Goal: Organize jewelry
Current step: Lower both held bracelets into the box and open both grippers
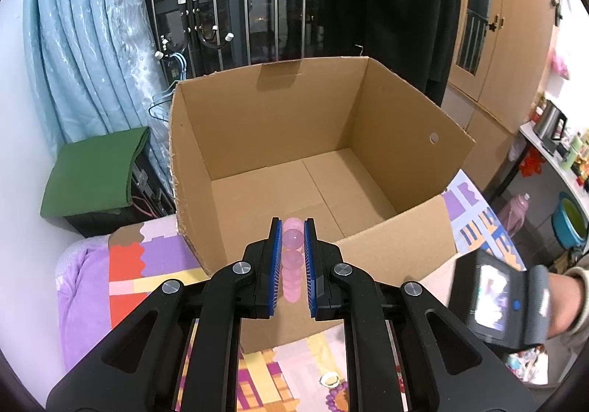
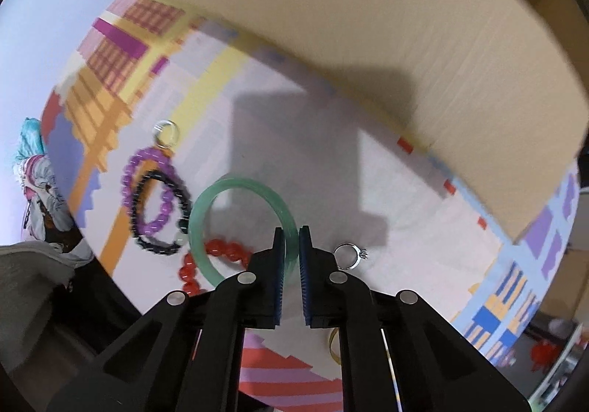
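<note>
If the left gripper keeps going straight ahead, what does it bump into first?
Probably the box floor. The left gripper, shut on pink beads, points down over the near wall into the open box; depth is hard to judge.

Pale blue curtain (image 1: 84, 44) left, dark railed window (image 1: 235, 7) centre, wooden wardrobe (image 1: 504, 25) right, white wall (image 1: 22, 139).

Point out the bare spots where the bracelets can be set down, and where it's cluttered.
Free: the whole floor of the cardboard box, and the pale cloth between the box wall and the silver ring. Crowded: left of the green bangle, where the purple bracelet, black bracelet and red beads overlap.
</note>
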